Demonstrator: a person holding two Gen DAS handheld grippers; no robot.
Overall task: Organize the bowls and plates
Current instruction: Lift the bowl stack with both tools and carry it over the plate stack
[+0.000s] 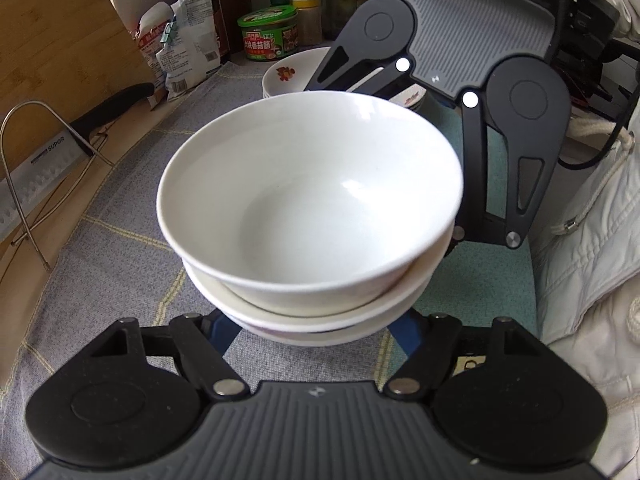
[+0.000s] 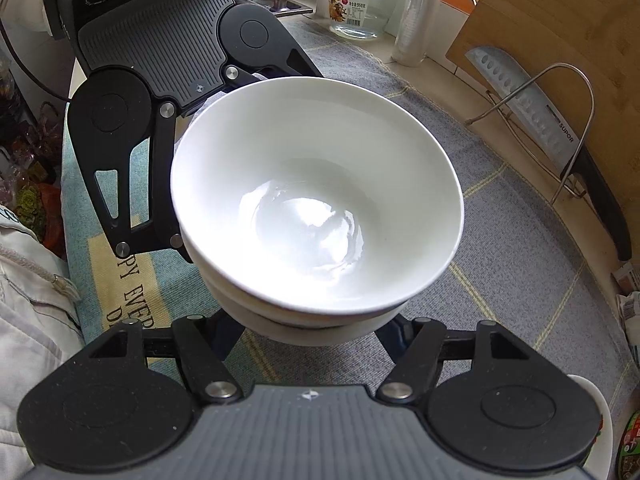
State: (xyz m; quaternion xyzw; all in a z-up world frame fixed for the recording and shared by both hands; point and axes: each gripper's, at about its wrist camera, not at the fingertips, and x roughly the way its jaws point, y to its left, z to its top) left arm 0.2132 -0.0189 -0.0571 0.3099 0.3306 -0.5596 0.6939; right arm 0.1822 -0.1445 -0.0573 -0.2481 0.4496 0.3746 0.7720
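Observation:
A stack of three nested white bowls fills the middle of both wrist views, over a grey checked cloth. My left gripper is shut on the lowest bowl, its blue fingers pressed against that bowl's sides. From the opposite side my right gripper is shut on the same stack. The bowls hide all the fingertips. Each view shows the other gripper's grey housing across the stack. A second pile of dishes with a red flower pattern sits behind the stack.
A wooden cutting board and a knife lean in a wire rack at the cloth's edge. A green tin, bottles, packets and a glass jar line the back. A person's white jacket is close by.

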